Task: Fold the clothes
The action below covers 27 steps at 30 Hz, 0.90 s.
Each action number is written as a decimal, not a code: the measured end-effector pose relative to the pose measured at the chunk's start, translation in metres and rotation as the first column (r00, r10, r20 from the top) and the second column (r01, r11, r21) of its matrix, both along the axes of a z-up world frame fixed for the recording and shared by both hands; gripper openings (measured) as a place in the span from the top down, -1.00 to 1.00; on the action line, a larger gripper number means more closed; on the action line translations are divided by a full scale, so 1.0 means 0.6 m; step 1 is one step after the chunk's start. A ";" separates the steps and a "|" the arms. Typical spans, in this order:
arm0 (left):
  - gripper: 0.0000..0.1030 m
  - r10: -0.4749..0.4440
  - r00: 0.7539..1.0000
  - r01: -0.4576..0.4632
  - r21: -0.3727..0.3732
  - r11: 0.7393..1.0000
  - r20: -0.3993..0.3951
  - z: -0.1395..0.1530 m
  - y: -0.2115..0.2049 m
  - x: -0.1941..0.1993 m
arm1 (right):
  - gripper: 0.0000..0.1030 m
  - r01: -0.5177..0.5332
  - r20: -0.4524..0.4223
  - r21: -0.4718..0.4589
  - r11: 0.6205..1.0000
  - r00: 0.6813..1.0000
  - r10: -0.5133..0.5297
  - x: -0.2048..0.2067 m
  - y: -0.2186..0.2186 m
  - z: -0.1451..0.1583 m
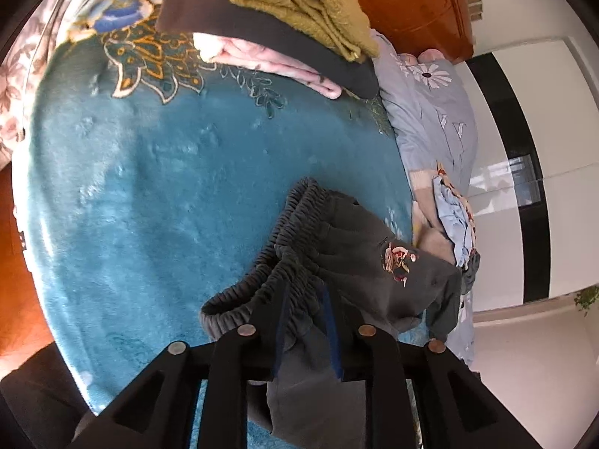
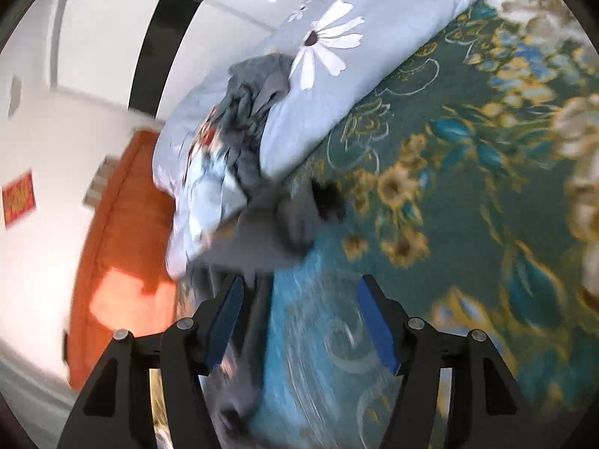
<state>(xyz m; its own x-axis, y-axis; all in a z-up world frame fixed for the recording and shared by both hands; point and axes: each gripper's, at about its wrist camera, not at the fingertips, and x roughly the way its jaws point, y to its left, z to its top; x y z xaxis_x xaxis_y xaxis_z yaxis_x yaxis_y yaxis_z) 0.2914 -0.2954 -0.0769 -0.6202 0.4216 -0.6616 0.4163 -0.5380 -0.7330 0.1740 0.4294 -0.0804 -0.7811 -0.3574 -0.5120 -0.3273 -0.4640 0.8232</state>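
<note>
**A:** On the teal floral blanket [image 1: 149,187] near the bed's edge, the dark grey pants [image 1: 355,254] are lying bunched up, elastic waistband toward the middle of the bed and a little embroidered flower patch facing up. The left gripper [image 1: 305,299] is pinching the fabric just below the waistband — the cloth is running right between its fingers and hiding most of the blue pads.

**B:** And the right gripper [image 2: 299,321]?

**A:** It's hanging spread wide over the blanket, nothing between the fingers. A grey fold [image 2: 239,336] is brushing past its left finger, but that whole view is smeared with motion blur, so I can't tell if it's actually touching.

**B:** What's at the back?

**A:** A stack of folded clothes [image 1: 284,26] — mustard on top, something black under it, pink at the bottom, with the top getting cut off by the frame. Beside the pants, a pale blue daisy-print quilt [image 1: 430,112] is sitting with a crumpled pile [image 1: 455,217] on it that's too jumbled to make out.
</note>
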 end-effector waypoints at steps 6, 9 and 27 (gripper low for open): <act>0.56 -0.007 1.000 0.007 -0.016 1.000 0.002 -0.007 -0.001 -0.016 | -0.26 0.040 0.012 0.003 0.999 0.999 -0.040 -0.088 0.021 -0.027; 0.56 -0.002 1.000 0.003 -0.010 1.000 0.011 -0.015 -0.005 -0.021 | -0.26 0.049 0.029 0.010 0.999 0.998 -0.050 -0.118 0.029 -0.035; 0.46 -0.001 1.000 0.000 0.010 1.000 0.024 -0.023 -0.011 -0.026 | 0.87 -0.192 -0.303 -0.173 0.966 0.944 0.133 -0.062 -0.006 0.107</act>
